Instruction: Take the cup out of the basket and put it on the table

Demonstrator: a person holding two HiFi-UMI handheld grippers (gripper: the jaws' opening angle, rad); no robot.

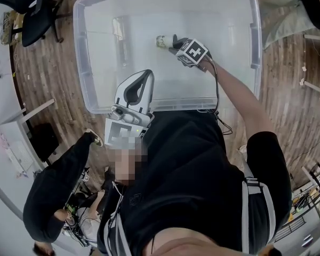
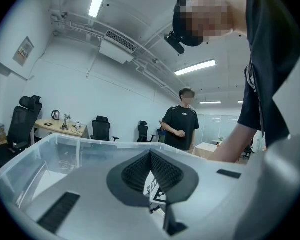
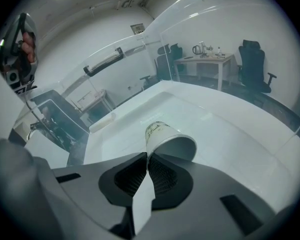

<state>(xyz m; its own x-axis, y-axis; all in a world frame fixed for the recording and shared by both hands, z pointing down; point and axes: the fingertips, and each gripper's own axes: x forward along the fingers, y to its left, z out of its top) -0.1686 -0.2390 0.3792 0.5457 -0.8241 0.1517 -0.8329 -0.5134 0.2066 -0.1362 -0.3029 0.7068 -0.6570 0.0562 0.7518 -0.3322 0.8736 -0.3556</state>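
While it lies on its side on the pale floor of the large clear plastic bin [image 1: 85, 63], the white paper cup [image 1: 161, 41] with dark print on its wall points its open mouth back toward the right gripper [image 1: 173, 41]. In the right gripper view the cup [image 3: 165, 136] sits just past the jaw tips. The right gripper [image 3: 147, 156] has its two dark ribbed jaws pressed together right at the near-left edge of the rim, seemingly pinching that thin edge. The person's bare right arm reaches over the near wall into the bin, and the bin's curved transparent wall [image 3: 190, 14] rises behind the cup.

The left gripper [image 1: 143, 81] is over the near wall of the bin, well apart from the cup. In its own view the left gripper [image 2: 150, 154] has its jaws closed on each other with nothing between them, and the bin's clear wall [image 2: 55, 154] lies beyond.

Around the bin is brown wooden plank flooring [image 1: 48, 73], with black office chairs [image 1: 26, 4] at one corner. A standing person in a black T-shirt [image 2: 181, 124] is in the background.
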